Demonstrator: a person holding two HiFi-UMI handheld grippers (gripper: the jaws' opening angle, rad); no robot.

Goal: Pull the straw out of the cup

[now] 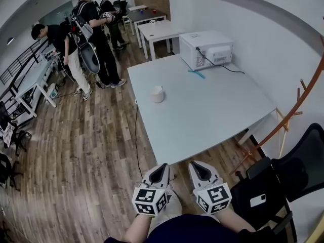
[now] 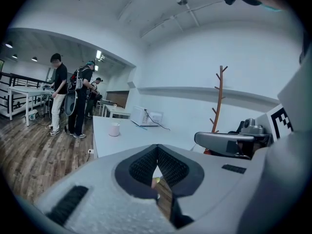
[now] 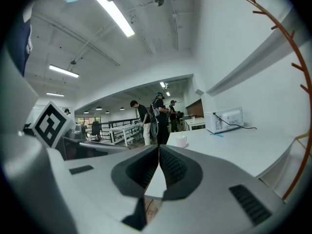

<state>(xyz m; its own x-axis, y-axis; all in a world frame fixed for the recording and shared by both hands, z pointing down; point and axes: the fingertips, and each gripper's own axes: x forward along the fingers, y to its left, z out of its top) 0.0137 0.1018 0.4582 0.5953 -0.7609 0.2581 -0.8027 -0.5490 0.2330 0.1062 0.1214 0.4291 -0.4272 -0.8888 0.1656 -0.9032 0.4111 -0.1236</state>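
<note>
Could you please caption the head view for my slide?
Left gripper and right gripper, both shut, held short of table with cup.

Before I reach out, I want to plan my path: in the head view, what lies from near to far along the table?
left gripper and right gripper, level → table → white cup → thin blue object → microwave → far white tables

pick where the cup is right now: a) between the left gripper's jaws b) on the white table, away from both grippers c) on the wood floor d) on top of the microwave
b: the cup stands on the white table, well ahead of the left gripper and the right gripper, and both grippers have their jaws together with nothing between them.
</note>
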